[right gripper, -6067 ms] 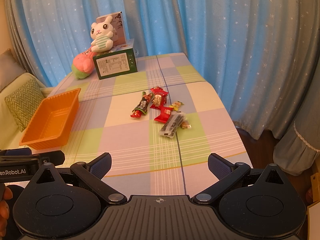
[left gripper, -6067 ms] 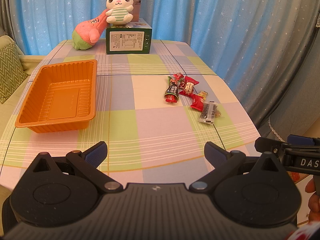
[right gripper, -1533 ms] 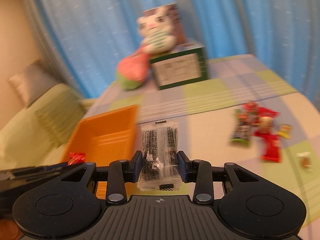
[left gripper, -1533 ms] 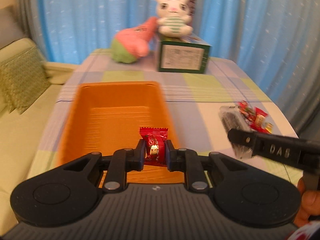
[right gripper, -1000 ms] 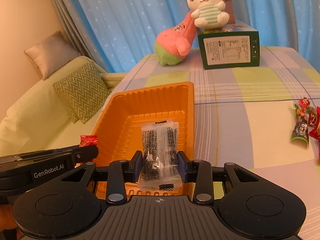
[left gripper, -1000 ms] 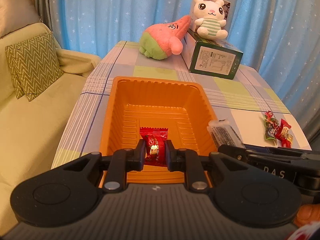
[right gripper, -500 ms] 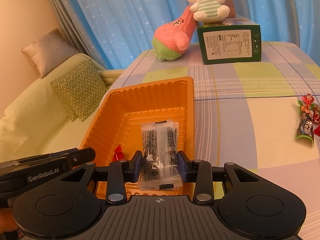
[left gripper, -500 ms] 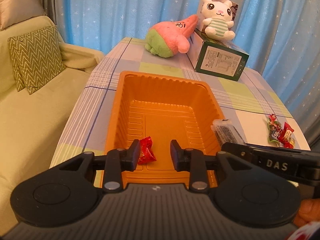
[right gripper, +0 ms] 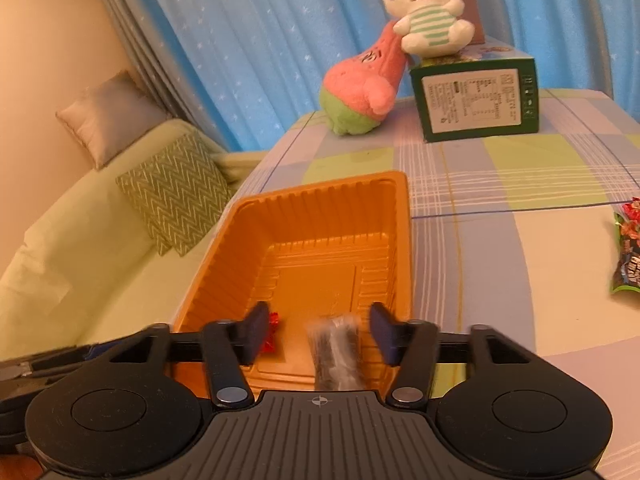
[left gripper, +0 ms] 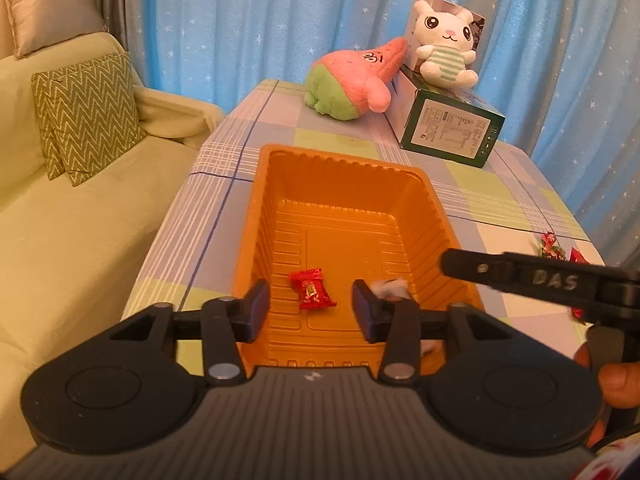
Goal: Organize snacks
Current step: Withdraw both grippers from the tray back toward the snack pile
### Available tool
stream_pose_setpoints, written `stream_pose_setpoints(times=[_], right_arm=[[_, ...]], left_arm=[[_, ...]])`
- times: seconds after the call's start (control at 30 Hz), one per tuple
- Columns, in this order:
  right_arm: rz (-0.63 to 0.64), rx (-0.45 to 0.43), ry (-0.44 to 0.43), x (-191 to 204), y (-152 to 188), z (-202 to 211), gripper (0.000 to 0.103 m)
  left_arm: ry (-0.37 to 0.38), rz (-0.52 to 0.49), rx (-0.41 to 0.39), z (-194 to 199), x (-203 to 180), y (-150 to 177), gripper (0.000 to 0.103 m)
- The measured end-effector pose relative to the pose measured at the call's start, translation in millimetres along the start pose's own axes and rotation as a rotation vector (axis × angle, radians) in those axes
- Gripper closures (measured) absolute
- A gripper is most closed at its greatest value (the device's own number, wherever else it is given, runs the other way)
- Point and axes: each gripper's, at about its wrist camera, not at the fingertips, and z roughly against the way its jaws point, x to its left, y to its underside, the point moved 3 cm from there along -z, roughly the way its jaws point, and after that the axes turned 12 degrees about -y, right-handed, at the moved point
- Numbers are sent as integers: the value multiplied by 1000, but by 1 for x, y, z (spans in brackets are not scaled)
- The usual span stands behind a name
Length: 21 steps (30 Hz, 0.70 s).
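An orange tray (left gripper: 340,168) (right gripper: 320,196) sits on the checked table. A red candy (left gripper: 312,289) lies on the tray floor; in the right wrist view (right gripper: 272,334) it peeks past the left finger. My left gripper (left gripper: 310,312) is open and empty above the tray's near end. My right gripper (right gripper: 320,334) is open; the clear packet of dark snack (right gripper: 336,354) is blurred between its jaws, loose over the tray. The right gripper's arm (left gripper: 540,280) crosses the tray's right rim in the left wrist view.
Loose snacks lie on the table to the right (right gripper: 628,252) (left gripper: 554,246). A green box (left gripper: 452,132) with a white bunny plush (left gripper: 444,48) and a pink plush (left gripper: 356,80) stand at the far end. A sofa with a zigzag cushion (left gripper: 84,112) is left of the table.
The left gripper opened wider and the red candy settled on the tray floor. The right gripper opened and let go of the dark snack packet, which is dropping into the tray.
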Motion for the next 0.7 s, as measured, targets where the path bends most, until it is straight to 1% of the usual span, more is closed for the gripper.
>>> stream_pose_setpoints(times=[0.07,0.13,0.23,0.3,0.47,0.53,0.7], right_arm=[[-25,-9,12,-5,1,12,45],[-48,-17,27,-10,4,25,45],[-71,-34,66,-17,9,48,45],[-70,-38,92,-20,12,63,45],[-55,-39,160,-23,22,103,45],[-44,-45,179,-22,25,117,45],[-35,-73,210,-23,31,152,45]], left_arm=[[6,4,-2,5,-1,1,57],[11,7,-7,10,-2,3,54],[20,6,-13,21,-8,6,51],[26,3,-13,28,-15,9,49],[44,-18,-19,48,-33,17,40],[50,-33,-24,56,-42,21,34],[73,-72,-29,75,-66,30,30]])
